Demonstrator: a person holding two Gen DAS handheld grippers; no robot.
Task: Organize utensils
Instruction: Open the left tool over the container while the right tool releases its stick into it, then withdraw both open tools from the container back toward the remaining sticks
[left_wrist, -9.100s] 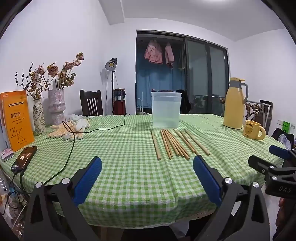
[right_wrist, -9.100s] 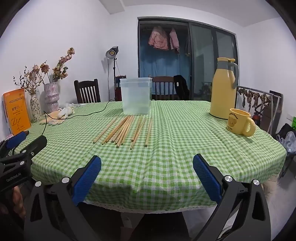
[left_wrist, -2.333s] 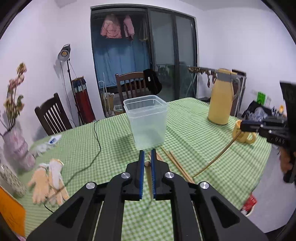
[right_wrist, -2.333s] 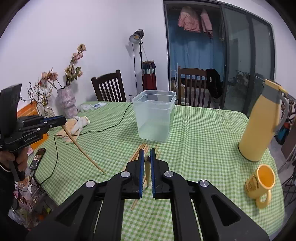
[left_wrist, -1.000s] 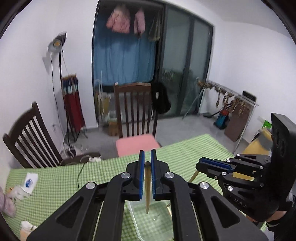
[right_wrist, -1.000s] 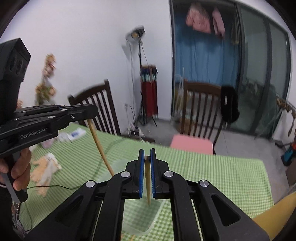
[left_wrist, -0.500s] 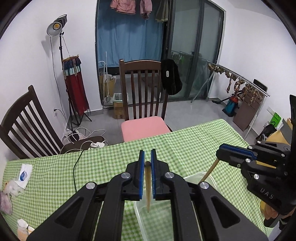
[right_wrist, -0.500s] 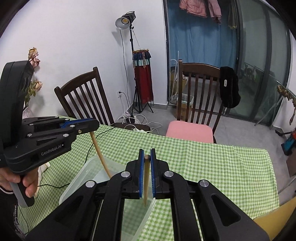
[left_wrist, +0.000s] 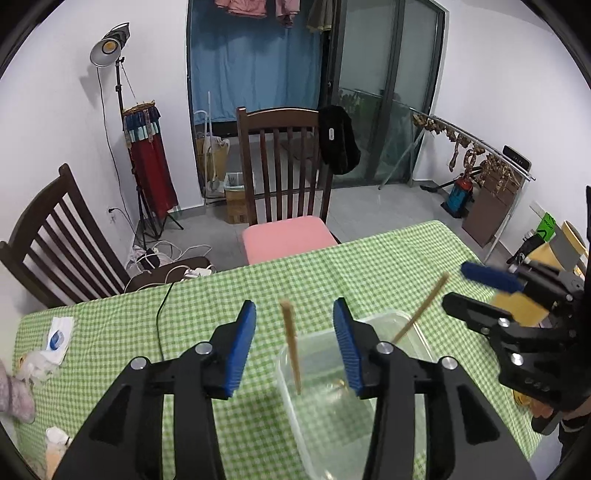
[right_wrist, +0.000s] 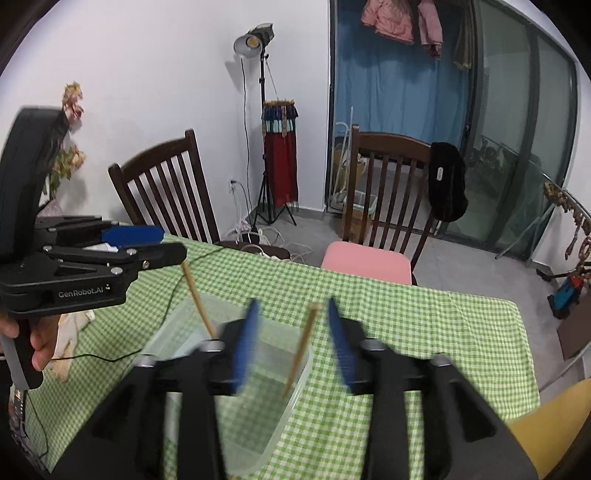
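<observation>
Claws (left_wrist: 294, 347) (right_wrist: 291, 338) opening, chopsticks (left_wrist: 290, 341) (right_wrist: 301, 349) loose over clear container (left_wrist: 413, 332).

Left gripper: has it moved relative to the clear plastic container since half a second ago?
Yes. The left gripper has dipped toward the clear plastic container, which now shows more, with jaws opening around the wooden chopstick.

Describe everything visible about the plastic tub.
The tub is a clear, rounded-corner plastic container, open-topped with a thin rim, upright on the green checked tablecloth. Two wooden chopsticks stand tilted in it: one between the left gripper's opening jaws, one near the right gripper, whose jaws are also opening. Neither is pressed by the pads. The tub's base is hidden.
</observation>
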